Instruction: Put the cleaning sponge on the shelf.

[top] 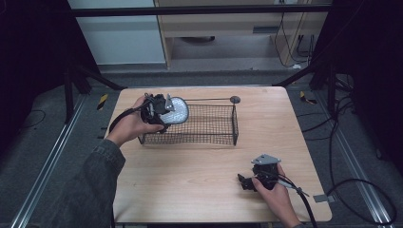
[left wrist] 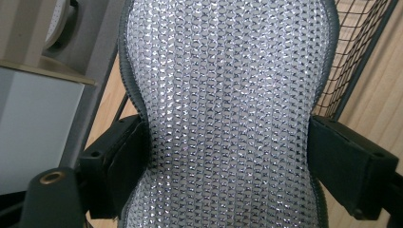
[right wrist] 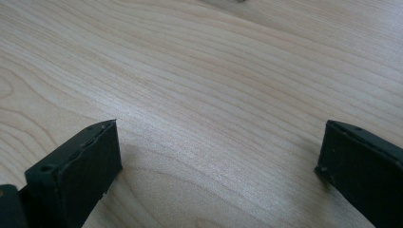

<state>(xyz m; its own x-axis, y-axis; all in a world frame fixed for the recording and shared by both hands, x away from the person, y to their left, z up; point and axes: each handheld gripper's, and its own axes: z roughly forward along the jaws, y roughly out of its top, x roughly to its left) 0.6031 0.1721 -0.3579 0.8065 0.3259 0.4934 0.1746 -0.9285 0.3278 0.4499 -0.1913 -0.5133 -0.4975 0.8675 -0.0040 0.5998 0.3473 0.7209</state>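
Silver mesh pad (left wrist: 228, 114) sits clamped in left claw (top: 164, 110) above wire basket (top: 209, 126).

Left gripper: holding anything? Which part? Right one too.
The left gripper is shut on the silvery mesh pad, clamped across its narrowed middle, at the wire basket. The right gripper is open over the table, holding nothing.

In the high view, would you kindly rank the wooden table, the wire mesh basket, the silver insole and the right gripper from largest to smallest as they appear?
1. wooden table
2. wire mesh basket
3. and 4. silver insole and right gripper: these look much alike in size, and the insole is partly hidden by the left gripper, so I leave them unranked.
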